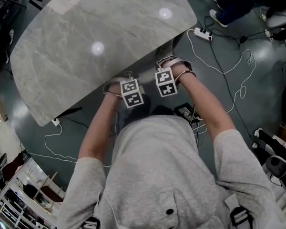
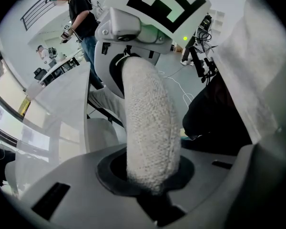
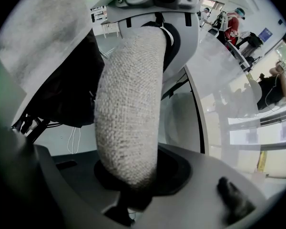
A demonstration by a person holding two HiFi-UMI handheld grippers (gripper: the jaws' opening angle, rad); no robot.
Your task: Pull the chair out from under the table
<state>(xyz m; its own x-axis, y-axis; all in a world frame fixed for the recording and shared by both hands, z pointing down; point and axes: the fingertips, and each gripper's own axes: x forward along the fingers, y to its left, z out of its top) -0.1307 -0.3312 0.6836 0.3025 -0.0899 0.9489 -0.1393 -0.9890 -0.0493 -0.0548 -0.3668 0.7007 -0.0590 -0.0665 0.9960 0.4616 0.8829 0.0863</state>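
The chair is tucked under the grey stone-look table (image 1: 86,42), and in the head view it is almost wholly hidden by the tabletop and my body. Its rounded, beige woven back edge (image 2: 148,128) runs between the jaws in the left gripper view. The right gripper view shows the same back edge (image 3: 128,118). My left gripper (image 1: 128,87) sits at the table's near edge, shut on that edge. My right gripper (image 1: 166,78) is close beside it and points down, shut on the same edge. Each gripper view shows the other gripper a little way along the padded edge.
A white power strip (image 1: 202,33) and looping white cables (image 1: 229,70) lie on the dark floor to the right. A black device (image 1: 186,112) sits on the floor near my right arm. Someone's feet (image 1: 219,11) are at top right. Shelving (image 1: 19,194) stands at bottom left.
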